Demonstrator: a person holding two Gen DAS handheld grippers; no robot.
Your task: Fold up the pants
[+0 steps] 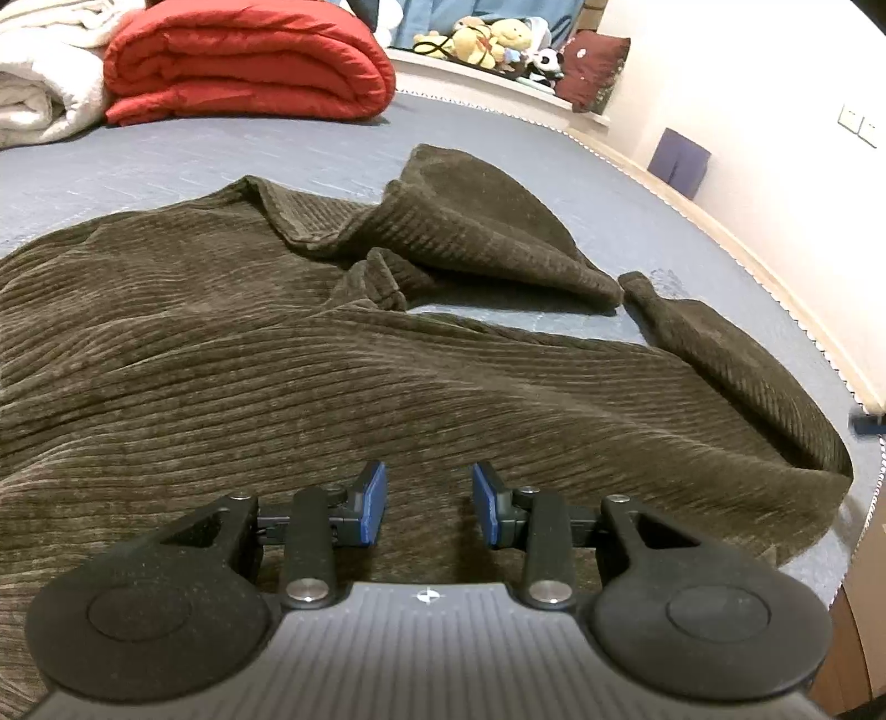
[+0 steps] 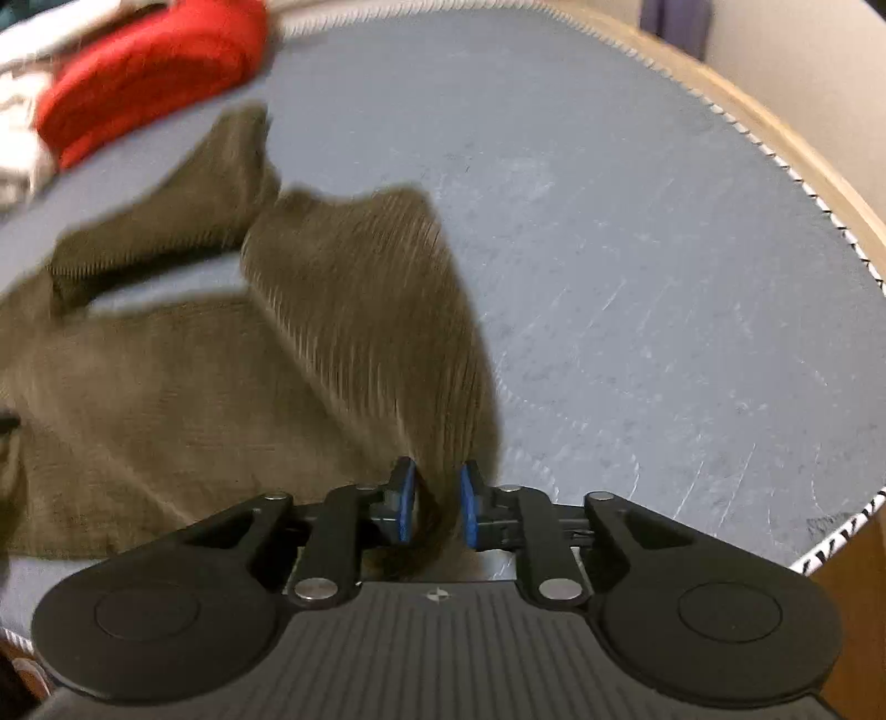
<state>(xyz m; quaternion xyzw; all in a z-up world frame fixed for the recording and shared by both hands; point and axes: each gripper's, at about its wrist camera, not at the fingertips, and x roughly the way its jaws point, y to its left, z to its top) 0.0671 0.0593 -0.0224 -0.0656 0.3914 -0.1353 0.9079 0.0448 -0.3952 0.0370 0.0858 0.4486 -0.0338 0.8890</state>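
Note:
Dark olive corduroy pants (image 1: 343,365) lie rumpled across the blue-grey bed (image 1: 166,155). In the left wrist view my left gripper (image 1: 427,501) is open and empty, hovering just above the wide part of the cloth. In the right wrist view my right gripper (image 2: 437,507) is shut on a bunched edge of the pants (image 2: 360,310), which rises from the bed into the jaws. The rest of the pants spreads to the left, with one leg folded back toward the far left. This view is motion-blurred.
A folded red quilt (image 1: 249,66) and white bedding (image 1: 39,83) lie at the far side of the bed. Stuffed toys (image 1: 493,41) and a dark red cushion (image 1: 595,69) sit on a ledge behind. The bed's right edge (image 2: 797,183) runs along a wall.

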